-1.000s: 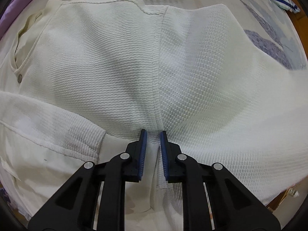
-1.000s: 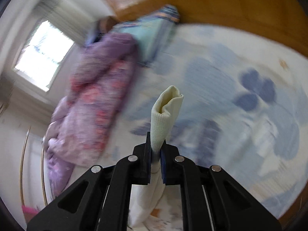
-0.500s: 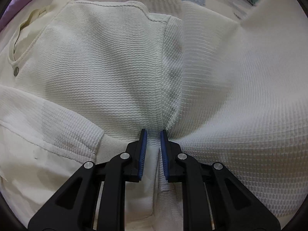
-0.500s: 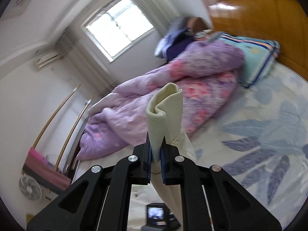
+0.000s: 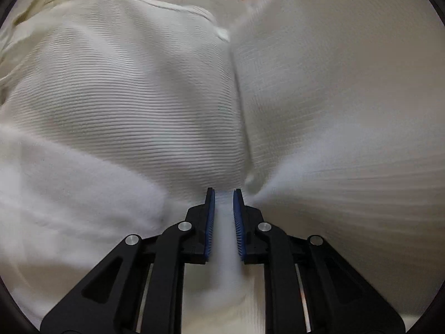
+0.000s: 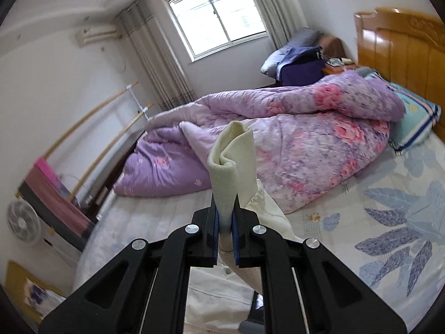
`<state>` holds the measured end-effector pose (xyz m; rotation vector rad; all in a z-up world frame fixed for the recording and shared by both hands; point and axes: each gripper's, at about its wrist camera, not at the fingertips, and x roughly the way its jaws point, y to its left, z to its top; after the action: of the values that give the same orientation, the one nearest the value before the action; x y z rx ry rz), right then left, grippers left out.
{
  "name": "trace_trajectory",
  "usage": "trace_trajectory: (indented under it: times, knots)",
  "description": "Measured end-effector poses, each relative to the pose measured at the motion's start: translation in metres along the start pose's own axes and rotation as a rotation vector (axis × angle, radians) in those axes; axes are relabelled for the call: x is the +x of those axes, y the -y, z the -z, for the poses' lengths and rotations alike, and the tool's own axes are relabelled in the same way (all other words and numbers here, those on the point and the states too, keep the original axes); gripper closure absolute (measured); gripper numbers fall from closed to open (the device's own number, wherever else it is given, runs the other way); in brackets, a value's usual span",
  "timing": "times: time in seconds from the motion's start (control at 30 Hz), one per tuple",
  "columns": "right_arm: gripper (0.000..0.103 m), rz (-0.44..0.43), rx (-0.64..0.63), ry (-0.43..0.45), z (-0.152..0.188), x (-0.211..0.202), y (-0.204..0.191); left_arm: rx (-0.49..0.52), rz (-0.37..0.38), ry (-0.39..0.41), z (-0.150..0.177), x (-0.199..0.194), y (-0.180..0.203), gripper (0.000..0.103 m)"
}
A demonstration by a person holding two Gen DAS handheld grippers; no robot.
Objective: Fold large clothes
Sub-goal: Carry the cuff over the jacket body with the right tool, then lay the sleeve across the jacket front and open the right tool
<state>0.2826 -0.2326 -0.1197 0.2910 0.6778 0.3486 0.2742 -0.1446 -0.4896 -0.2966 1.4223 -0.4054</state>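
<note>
A large cream waffle-knit garment [image 5: 139,105] fills the left wrist view, spread over the bed. My left gripper [image 5: 224,193] is shut on a bunched fold of it near a seam. A raised part of the same cloth [image 5: 347,83] stands up on the right of that view, blurred. In the right wrist view my right gripper [image 6: 225,197] is shut on another bunch of the cream garment [image 6: 232,161], held up in the air above the bed, with cloth trailing down below the fingers.
A purple floral quilt [image 6: 292,139] lies heaped across the bed's far side, a teal pillow [image 6: 414,122] beside the wooden headboard [image 6: 400,44]. The leaf-print sheet [image 6: 389,222] shows at the right. A fan [image 6: 23,224] and a rail stand at the left wall.
The right gripper has risen and rolled with its cloth, its view swinging from the sheet to the room. In the left wrist view the garment's right part has lifted up and covers the sheet.
</note>
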Motion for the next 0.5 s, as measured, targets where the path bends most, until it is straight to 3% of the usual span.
trace_trajectory:
  times: [0.1, 0.3, 0.43, 0.5]
  knots:
    - [0.096, -0.004, -0.018, -0.038, 0.013, 0.026, -0.026, -0.031, -0.092, 0.007, 0.006, -0.055, -0.031, 0.087]
    - [0.096, -0.032, -0.002, -0.168, 0.055, 0.092, -0.077, -0.112, -0.151, 0.114, 0.019, -0.161, -0.098, 0.087]
    - [0.096, -0.034, -0.019, -0.230, 0.090, 0.127, -0.111, -0.130, -0.293, 0.133, 0.023, -0.204, -0.137, 0.087]
    - [0.096, -0.027, -0.045, -0.247, 0.111, 0.143, -0.122, -0.157, -0.318, 0.141, 0.023, -0.217, -0.157, 0.087]
